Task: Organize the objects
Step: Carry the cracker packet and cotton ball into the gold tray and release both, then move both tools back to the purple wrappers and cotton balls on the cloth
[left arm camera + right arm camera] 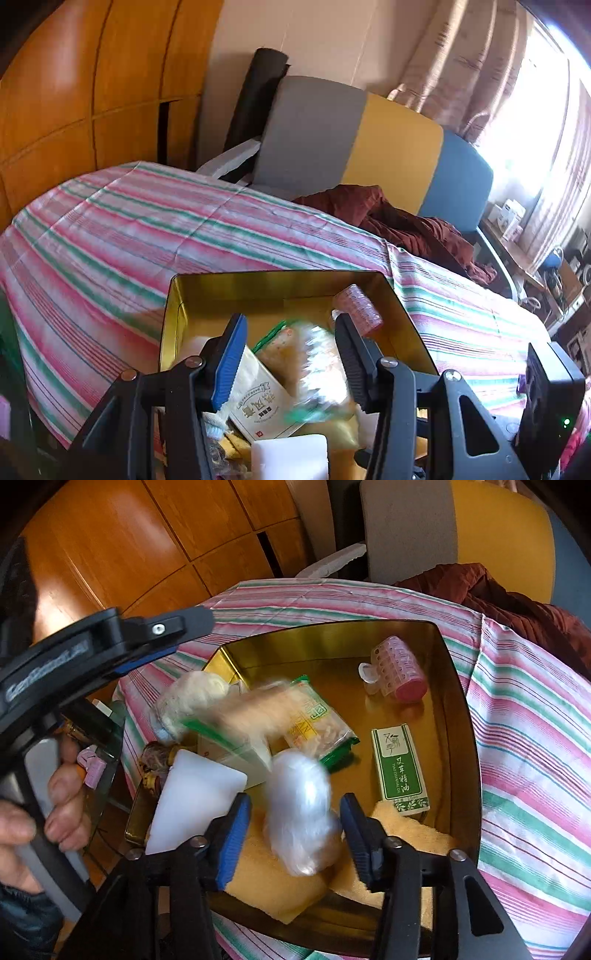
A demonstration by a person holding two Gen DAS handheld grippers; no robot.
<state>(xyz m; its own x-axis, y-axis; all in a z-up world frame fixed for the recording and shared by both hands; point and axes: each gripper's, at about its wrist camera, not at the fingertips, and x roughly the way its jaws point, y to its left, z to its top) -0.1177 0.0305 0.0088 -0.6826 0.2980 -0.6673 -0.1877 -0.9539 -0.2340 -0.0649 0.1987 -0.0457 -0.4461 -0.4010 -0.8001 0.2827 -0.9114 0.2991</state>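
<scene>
1. Gold-coloured metal forms the tin box (448, 686) on the striped cloth (528, 738); its near edge is hidden behind the gripper bodies in both views.
2. Blurred beyond reading, a clear plastic bundle (301, 812) sits between the spread fingers of the right gripper (295, 834); whether either pad touches it cannot be told.
3. A second smeared shape, a pale orange packet (255, 709), streaks across the middle of the box (its outline is lost to motion), over a green-edged snack pack (321, 723) whose yellow print is not legible.
4. The left gripper (291, 354) has its fingers apart over the box, with a blurred clear wrapper (317, 362) between them; contact is unclear.
5. Readable writing: the green and white carton (400, 768) lying flat in the box carries Chinese characters and a small line of "essential oil"; a cream sachet (258, 402) shows Chinese characters and a red square mark.
6. From the right wrist view, the left gripper's body bears pale lettering, too distorted to make out.
7. A pink hair roller (400, 668) lies near the box's far right corner, well apart from the carton.
8. A white block (192, 805) and a yellow sponge (280, 882) are partly covered by the right gripper's fingers.
</scene>
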